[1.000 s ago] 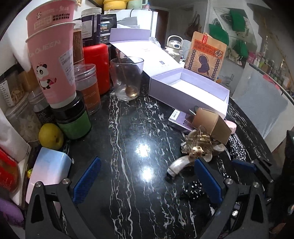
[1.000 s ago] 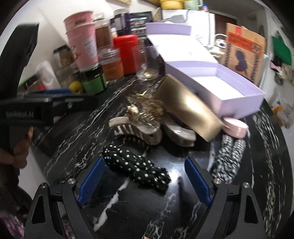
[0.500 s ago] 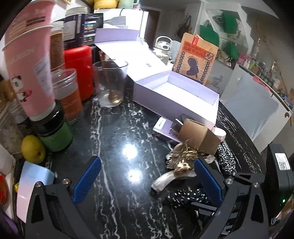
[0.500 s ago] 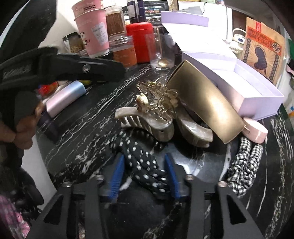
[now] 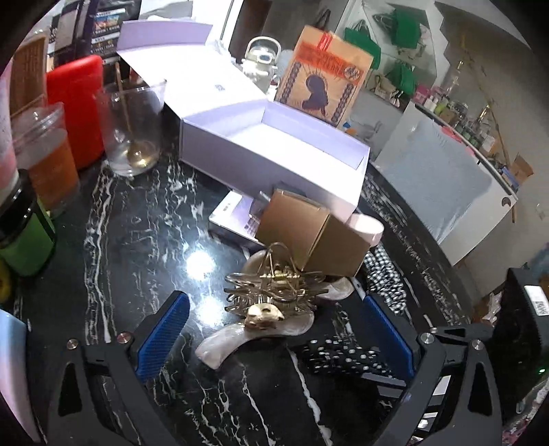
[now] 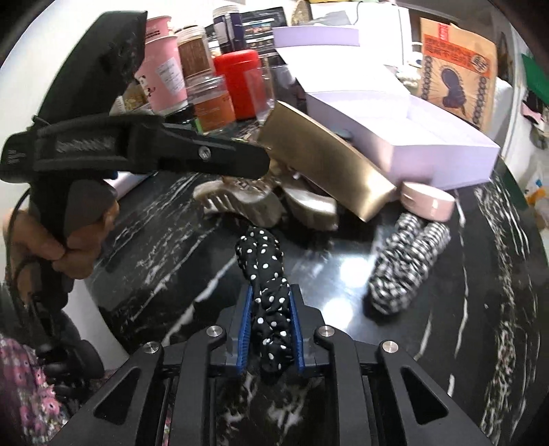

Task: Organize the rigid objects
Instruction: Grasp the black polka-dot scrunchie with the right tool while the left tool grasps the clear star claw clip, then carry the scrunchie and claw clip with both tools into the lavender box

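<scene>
Dotted scrunchie (image 6: 266, 274) now in R tongs (image 6: 271, 329); claw clip (image 6: 240, 202), gold barrette (image 6: 326, 161) beyond.

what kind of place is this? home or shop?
Probably a home, maybe a small shop: cluttered black marble table with jars and cups, a drinking glass, hair clips, and green bags hung on the wall.

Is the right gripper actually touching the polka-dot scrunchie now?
Touching. The right wrist view shows the right gripper with both blue pads pressed against the polka-dot scrunchie, squeezing the fabric between them.
</scene>
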Demonstrator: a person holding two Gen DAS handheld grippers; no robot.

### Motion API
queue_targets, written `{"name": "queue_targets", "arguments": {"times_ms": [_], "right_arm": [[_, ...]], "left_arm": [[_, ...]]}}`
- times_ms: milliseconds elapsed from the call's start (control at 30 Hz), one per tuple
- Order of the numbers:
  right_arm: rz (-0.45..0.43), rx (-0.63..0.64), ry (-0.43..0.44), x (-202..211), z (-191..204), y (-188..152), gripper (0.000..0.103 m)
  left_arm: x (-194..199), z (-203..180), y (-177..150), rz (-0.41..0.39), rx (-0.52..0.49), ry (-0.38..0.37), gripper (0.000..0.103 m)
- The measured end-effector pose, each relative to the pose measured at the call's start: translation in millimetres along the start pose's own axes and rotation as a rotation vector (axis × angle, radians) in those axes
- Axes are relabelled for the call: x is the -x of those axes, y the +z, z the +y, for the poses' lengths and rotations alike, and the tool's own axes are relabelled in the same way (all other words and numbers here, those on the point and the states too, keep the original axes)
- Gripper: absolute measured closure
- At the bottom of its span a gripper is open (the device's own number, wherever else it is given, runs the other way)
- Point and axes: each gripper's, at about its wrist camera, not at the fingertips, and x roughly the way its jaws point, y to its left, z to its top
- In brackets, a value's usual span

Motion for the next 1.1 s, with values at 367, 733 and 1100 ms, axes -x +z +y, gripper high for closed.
{"name": "queue_targets", "arguments": {"times_ms": [367, 733, 1100], "right_arm": [[-0.005, -0.01, -0.002, -3, -3, 3, 0.083], [-0.029, -0.001, -0.012, 6, 0, 3, 0.084], [-0.073, -0.03, -0.073, 32, 2, 12, 0.084]], "left_arm": [[-12, 3, -2, 0.009, 0.0, -0.004, 0.044], [9, 5, -2, -0.036, -0.027, 0.036, 0.045], [36, 3, 1, -0.055, -0.019, 0.021, 0.045]]}}
